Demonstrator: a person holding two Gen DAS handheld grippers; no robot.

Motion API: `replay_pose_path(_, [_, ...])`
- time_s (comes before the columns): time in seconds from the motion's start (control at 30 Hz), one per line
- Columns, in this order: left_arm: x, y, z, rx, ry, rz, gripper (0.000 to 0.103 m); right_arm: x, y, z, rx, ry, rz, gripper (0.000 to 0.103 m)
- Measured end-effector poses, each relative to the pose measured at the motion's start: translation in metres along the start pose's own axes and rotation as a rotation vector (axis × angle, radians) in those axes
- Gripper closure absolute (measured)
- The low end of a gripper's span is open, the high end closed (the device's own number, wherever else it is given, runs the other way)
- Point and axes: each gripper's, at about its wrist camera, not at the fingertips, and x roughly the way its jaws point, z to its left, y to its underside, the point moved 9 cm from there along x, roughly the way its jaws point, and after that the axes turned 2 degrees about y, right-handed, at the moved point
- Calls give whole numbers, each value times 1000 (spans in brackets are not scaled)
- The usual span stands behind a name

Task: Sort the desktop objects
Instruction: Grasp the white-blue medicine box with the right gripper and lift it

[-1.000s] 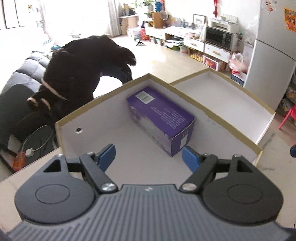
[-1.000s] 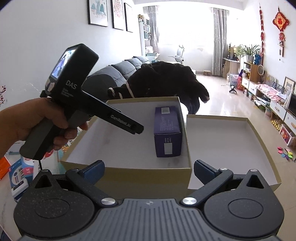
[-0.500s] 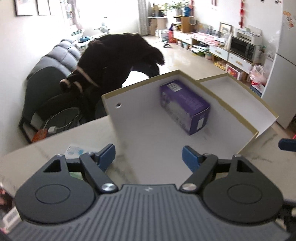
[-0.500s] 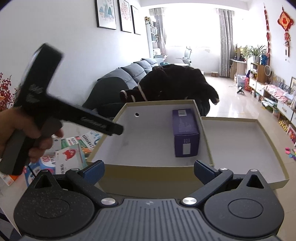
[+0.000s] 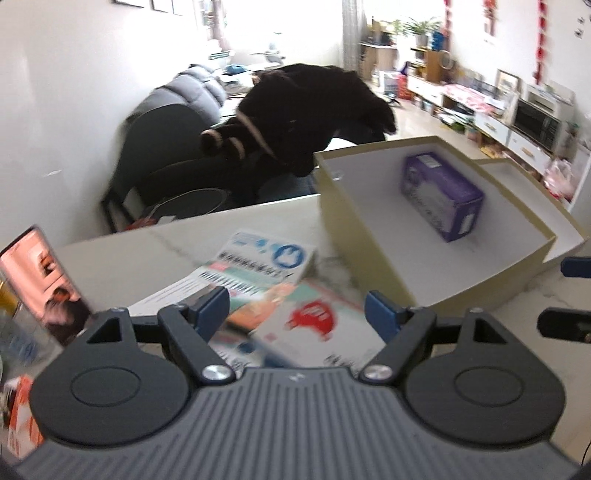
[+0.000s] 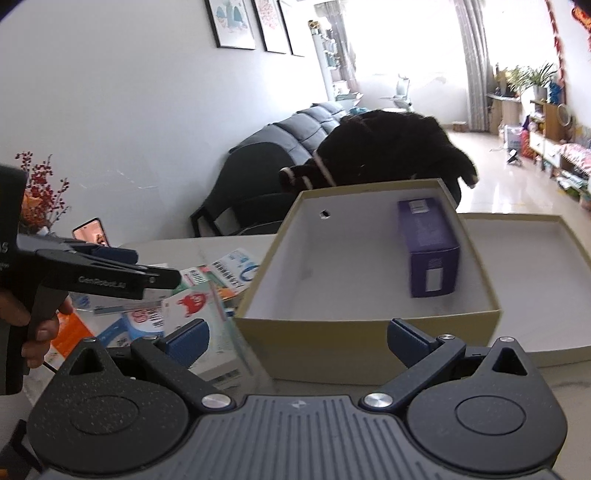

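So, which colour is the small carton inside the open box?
Purple, with a white label; the small carton shows best in the right wrist view.

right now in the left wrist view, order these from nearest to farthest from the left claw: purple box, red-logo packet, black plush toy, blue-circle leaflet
1. The red-logo packet, on the table right between the open fingers of the left claw.
2. The blue-circle leaflet, just beyond it on the table.
3. The purple box, inside the tan box to the right.
4. The black plush toy, behind the table's far edge.

A home living room: a dark grey cushioned sofa (image 6: 295, 133), framed pictures (image 6: 236, 24) on the white wall, curtained window (image 6: 476, 62), potted plants (image 6: 532, 79).
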Motion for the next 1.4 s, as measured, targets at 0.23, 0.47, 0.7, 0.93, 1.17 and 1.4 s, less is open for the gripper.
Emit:
replay_pose_path(0.23, [-10,25,48,-88,-82,0,20,11,1,19,15,-88,27,0])
replay_pose_path(0.47, [-13,53,66,-159,-86,5,20,25,8,26,103,-180,82,0])
replay_pose_path(0.7, [-17,77,54,-221,-40,-31,20,53,36,23,324,-288,161,4])
replay_pose_path(0.93, [-15,91,45,-276,-16,-46,20,87,64,17,543,-371,223,8])
replay_pose_path(1.17, [-14,95,37,-310,10,-55,20,111,66,11,664,-424,218,15])
replay_pose_path(1.4, [-13,92,14,-258,73,-71,20,129,68,15,694,-473,213,32])
